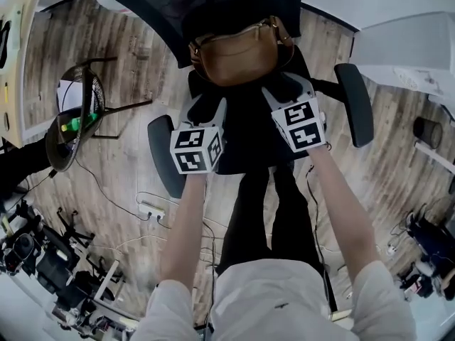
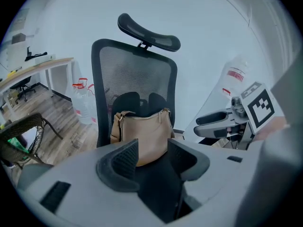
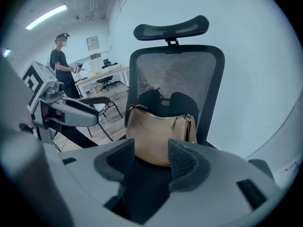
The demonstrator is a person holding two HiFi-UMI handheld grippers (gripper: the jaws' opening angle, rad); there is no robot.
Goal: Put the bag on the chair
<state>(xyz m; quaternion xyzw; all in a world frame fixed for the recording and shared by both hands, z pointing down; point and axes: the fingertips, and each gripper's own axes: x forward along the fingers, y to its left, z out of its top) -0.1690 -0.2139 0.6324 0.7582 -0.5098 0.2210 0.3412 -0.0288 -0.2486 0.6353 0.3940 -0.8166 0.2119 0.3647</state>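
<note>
Head view — bag on chair, beyond left gripper, right gripper — jaws spread.

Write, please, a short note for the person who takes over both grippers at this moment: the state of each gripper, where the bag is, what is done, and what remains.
Left gripper: jaws apart, nothing gripped; the bag lies beyond its tips, untouched.
Right gripper: the same, open and empty, short of the bag.
Bag: tan, upright at the back of the chair seat, against the mesh backrest.
Done: the bag is on the chair and neither gripper holds it.
Left: apparently nothing for the placing itself; perhaps only check that the bag stays put.
</note>
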